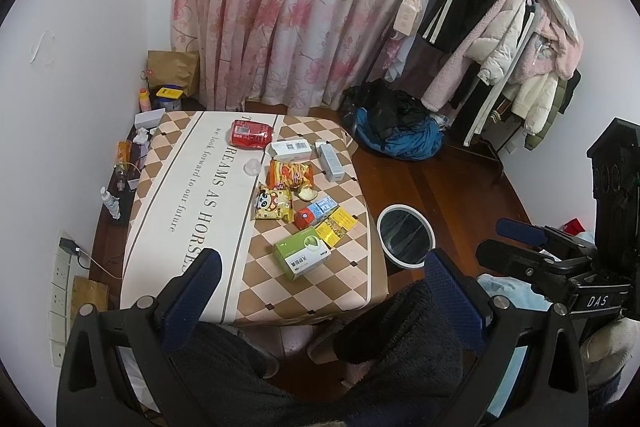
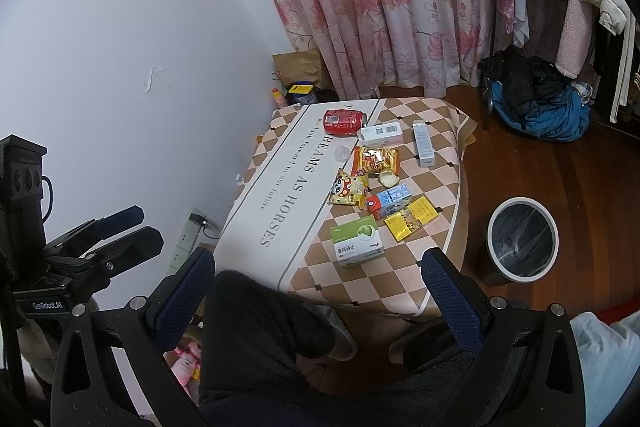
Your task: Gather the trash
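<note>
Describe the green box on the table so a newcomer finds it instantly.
Start at the checkered table beside the round bin. Among the litter, the green box lies nearest the front edge. It alone has a green top with a leaf picture, sitting below the yellow packet.

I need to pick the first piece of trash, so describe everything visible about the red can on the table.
The red can lies on its side at the far end of the table, on the cloth's white printed band. It looks like thin metal, red with white lettering and a pale label patch; it may be slightly dented. Its silver end faces the white carton, nearly or just touching it. No hand-held gripper is near it.
</note>
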Motion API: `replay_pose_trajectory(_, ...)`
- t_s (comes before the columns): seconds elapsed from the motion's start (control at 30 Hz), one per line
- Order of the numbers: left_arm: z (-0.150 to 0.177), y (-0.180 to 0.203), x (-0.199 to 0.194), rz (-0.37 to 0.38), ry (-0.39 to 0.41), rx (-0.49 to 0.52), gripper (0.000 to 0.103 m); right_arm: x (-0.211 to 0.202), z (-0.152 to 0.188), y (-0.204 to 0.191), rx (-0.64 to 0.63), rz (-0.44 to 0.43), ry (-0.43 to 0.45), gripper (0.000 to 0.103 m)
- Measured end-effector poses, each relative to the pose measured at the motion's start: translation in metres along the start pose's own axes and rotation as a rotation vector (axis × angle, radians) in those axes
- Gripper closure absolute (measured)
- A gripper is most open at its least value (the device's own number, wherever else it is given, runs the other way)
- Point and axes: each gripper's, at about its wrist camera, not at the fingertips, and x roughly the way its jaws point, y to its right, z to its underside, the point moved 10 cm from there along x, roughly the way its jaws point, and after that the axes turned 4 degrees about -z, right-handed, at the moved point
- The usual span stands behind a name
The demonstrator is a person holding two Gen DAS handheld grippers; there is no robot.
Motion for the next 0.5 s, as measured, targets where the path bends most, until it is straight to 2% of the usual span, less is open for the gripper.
replay_pose_trajectory(0.5,-0.0003,-0.0012,0.0004,0.003,-0.002,-0.001,0.0,0.0002,-0.0014,0.0021,0.0,0.001,0.0,0.0)
